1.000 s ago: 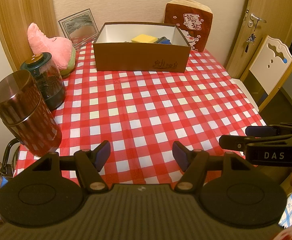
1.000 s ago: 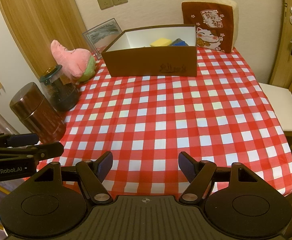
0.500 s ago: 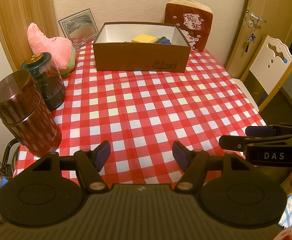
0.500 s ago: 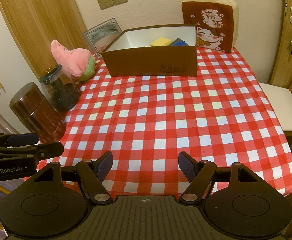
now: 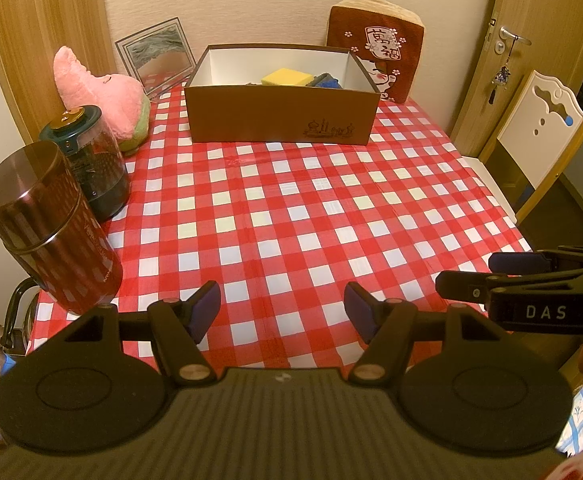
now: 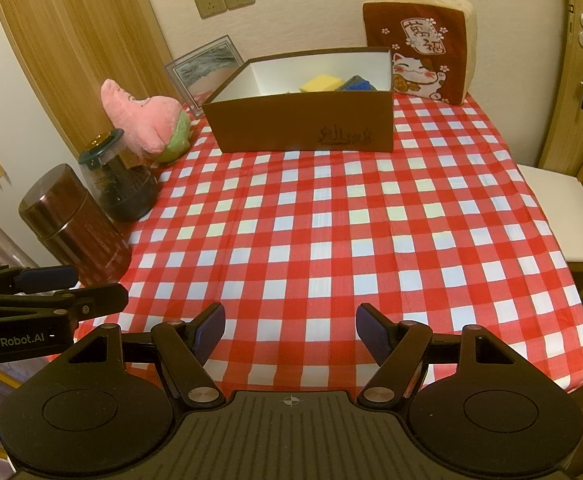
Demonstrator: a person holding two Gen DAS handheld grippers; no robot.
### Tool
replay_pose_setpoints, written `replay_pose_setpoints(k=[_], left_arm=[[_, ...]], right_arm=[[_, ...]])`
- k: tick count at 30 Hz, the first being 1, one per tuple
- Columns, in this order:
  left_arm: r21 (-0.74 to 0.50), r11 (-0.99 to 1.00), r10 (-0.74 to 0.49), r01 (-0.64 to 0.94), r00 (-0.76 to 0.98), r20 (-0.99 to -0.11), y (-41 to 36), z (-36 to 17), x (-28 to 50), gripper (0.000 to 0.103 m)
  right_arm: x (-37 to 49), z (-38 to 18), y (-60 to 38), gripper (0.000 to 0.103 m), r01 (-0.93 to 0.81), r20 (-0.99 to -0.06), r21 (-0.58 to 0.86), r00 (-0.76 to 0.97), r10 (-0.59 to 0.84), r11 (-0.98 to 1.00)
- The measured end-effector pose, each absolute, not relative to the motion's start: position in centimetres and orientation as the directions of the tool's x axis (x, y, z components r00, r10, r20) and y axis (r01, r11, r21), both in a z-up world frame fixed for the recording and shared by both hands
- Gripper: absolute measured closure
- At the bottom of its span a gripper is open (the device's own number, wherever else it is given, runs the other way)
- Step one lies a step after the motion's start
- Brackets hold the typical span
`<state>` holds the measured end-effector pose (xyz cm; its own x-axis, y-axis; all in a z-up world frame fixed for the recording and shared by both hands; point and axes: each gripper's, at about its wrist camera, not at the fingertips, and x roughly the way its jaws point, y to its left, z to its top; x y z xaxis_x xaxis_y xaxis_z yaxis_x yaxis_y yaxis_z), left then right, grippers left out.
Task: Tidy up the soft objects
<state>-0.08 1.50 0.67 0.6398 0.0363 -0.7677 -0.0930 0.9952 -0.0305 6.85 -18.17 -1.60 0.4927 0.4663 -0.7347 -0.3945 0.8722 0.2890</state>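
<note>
A brown cardboard box (image 5: 279,116) (image 6: 303,126) stands at the far side of the red-checked table; a yellow sponge (image 5: 285,78) (image 6: 320,82) and a blue soft item (image 5: 327,81) (image 6: 357,84) lie inside it. A pink and green plush toy (image 5: 103,96) (image 6: 149,122) rests at the far left. A brown lucky-cat cushion (image 5: 377,50) (image 6: 419,58) leans on the wall behind the box. My left gripper (image 5: 281,306) (image 6: 57,286) hovers open over the near table edge, nothing between its fingers. My right gripper (image 6: 290,330) (image 5: 475,276) is open beside it, also holding nothing.
A dark red tin canister (image 5: 47,232) (image 6: 75,228) and a glass jar with a teal lid (image 5: 91,160) (image 6: 117,178) stand along the left edge. A framed picture (image 5: 155,54) leans on the wall. A white chair (image 5: 531,152) stands beside the table's right side.
</note>
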Motion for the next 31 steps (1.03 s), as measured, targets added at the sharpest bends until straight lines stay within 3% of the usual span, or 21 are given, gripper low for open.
replay_pose_setpoints(k=[31], left_arm=[[-0.038,0.994,0.033,-0.098,0.632,-0.774,1.59,0.48,0.21,0.037]], right_arm=[[7.01,-1.71,-18.09,0.031,-0.394,-0.736,0.289,0.491,0.466,0.872]])
